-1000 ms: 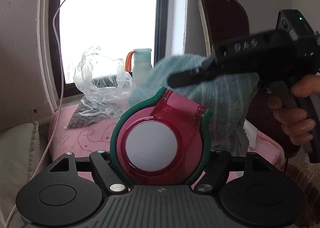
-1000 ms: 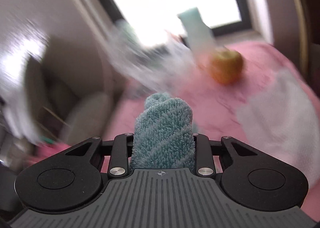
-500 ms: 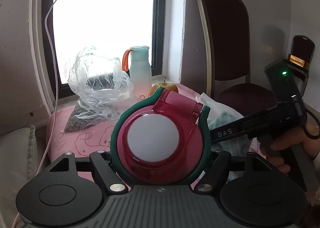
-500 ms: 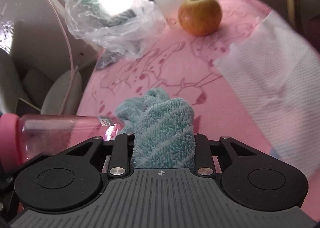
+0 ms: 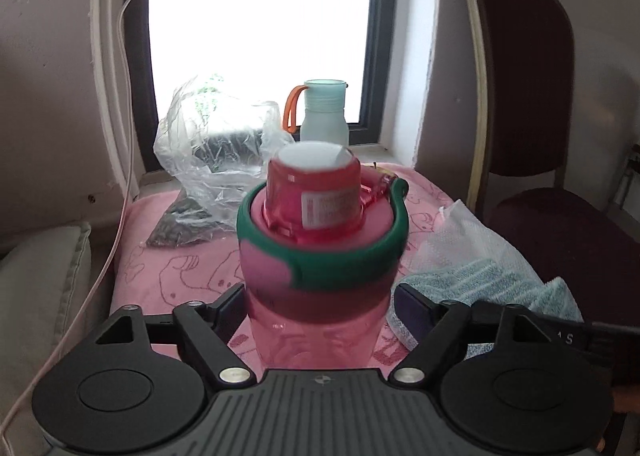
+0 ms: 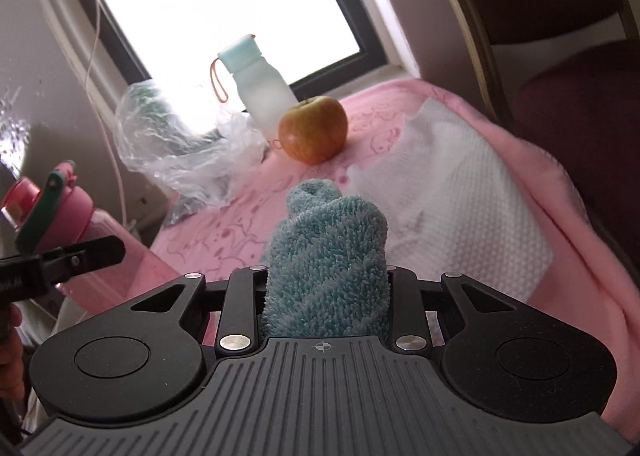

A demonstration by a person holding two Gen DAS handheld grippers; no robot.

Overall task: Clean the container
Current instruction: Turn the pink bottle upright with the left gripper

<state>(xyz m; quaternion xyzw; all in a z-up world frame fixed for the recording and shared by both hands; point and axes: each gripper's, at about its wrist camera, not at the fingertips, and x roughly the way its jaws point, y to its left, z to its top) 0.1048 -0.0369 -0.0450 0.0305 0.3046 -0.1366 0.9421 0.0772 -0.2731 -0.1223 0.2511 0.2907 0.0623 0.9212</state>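
Left claw (image 5: 320,306) opening; bottle (image 5: 320,248) label unreadable.

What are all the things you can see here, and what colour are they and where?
pink bottle: one, pink with a green band, between the left tool's fingers
teal cloth: one, blue-green, squeezed in the right tool
apple: one, red and yellow, on the pink cover near the window
pale bottle: one, frosted white with a light blue cap and orange loop, behind the apple
plastic bag: one, clear, left of the pale bottle
white cloth: one, white, spread on the pink cover
pink cover: one, pink, over the table
chair: one, dark brown, at the right
left tool: black, jaws opening, bottle between them
right tool: black, shut
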